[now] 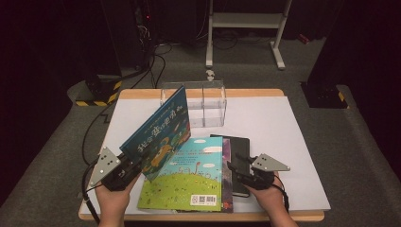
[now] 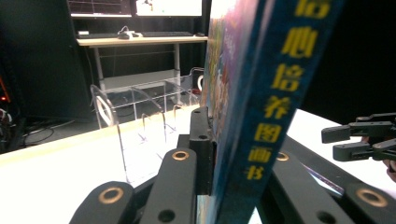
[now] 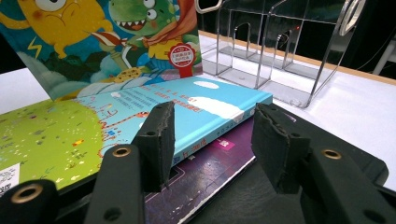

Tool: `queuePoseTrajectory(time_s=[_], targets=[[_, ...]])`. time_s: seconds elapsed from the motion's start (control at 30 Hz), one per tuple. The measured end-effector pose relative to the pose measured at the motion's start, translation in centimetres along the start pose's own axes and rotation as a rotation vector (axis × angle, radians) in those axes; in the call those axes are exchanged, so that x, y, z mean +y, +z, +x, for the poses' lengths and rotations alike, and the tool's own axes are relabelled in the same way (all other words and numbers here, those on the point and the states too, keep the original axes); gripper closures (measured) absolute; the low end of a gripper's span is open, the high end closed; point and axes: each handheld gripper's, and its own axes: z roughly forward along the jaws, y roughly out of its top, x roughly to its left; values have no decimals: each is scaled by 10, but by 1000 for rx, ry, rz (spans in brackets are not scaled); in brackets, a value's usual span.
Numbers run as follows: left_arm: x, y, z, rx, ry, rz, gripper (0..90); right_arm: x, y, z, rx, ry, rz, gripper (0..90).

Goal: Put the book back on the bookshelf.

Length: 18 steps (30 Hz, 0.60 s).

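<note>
High view: the left tongs (image 1: 126, 166) pinch the lower corner of a blue picture book (image 1: 161, 130), which stands tilted on edge above the stack of books (image 1: 187, 182) lying flat on the white surface (image 1: 283, 142). The left gripper view shows both pads (image 2: 201, 144) pressed against the book's covers near the spine, the book (image 2: 261, 107) rising between the jaws and well past their tips. The right tongs (image 1: 242, 171) rest spread at the right edge of the stack, with nothing between their pads (image 3: 159, 140); the light-blue top book (image 3: 154, 112) and the purple one beneath lie just ahead of them.

Risks, as judged from this pose: the grip sits at one corner only, so the long cover could pivot in the pads and swing down onto the stack. A slip would be likelier if the book is swung quickly. The clear divided holder (image 1: 204, 101) stands at the far side of the surface, beyond the raised book; an off-line approach could strike a partition (image 3: 275, 51) or push the light holder back.
</note>
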Motion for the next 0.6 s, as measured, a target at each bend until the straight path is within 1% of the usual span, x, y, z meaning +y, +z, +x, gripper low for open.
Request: queuePoseTrajectory(time_s=[0.07, 0.1, 0.13, 0.17, 0.2, 0.23, 0.27, 0.3, 0.33, 0.4, 0.47, 0.53, 0.6], targets=[[1, 0, 1, 7, -3, -2, 815, 0, 0, 0, 0, 0, -1, 494], [2, -1, 3, 13, -9, -3, 819, 0, 0, 0, 2, 2, -1, 494], [4, -3, 8, 13, -31, -4, 820, 0, 0, 0, 2, 2, -2, 494], [4, -3, 8, 13, -31, -4, 820, 0, 0, 0, 3, 2, -2, 494], [5, -5, 15, 9, -53, -9, 820, 0, 0, 0, 3, 1, -1, 494], [6, -5, 17, 3, -63, -14, 819, 0, 0, 0, 3, 1, -1, 494], [6, -5, 17, 3, -63, -14, 819, 0, 0, 1, 3, 1, 0, 494], [6, -6, 21, -9, -79, -24, 817, 0, 0, 1, 4, 2, 1, 494], [6, -6, 21, -9, -79, -24, 816, 0, 1, 1, 4, 3, 1, 494], [4, -6, 24, -17, -99, -49, 812, 0, 1, 1, 5, 2, 4, 493], [3, -6, 24, -15, -98, -57, 810, 0, 1, 2, 5, 1, 4, 493], [1, -6, 23, -12, -84, -63, 804, 0, 1, 2, 6, 0, 5, 492], [1, -6, 22, -15, -90, -62, 799, 0, 2, 2, 6, -1, 6, 492]])
